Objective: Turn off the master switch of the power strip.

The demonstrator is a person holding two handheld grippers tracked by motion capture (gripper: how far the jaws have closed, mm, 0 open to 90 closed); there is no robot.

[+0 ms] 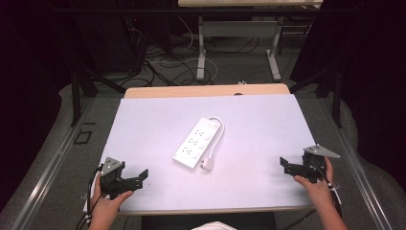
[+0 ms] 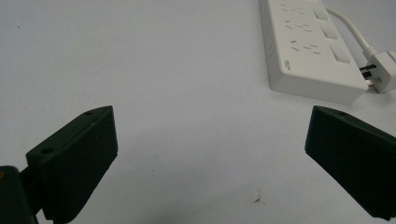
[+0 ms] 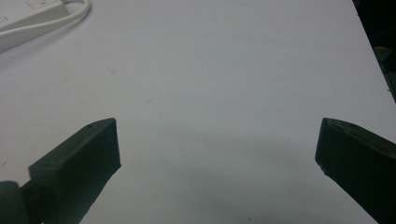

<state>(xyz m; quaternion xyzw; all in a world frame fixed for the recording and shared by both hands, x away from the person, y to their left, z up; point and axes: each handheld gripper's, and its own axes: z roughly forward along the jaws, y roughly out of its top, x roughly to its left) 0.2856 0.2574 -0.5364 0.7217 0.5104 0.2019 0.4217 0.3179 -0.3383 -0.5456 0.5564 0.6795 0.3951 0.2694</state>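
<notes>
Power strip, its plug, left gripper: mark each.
power strip (image 1: 193, 143): high view, middle of its top face.
plug (image 2: 384, 71): left gripper view, white plug body.
left gripper (image 1: 142, 175): high view, midway between its open jaw tips.

From my remote station: the power strip (image 3: 28, 21) runs off the right gripper view's top-left corner; its socket markings (image 1: 194, 143) are too small to read.
</notes>
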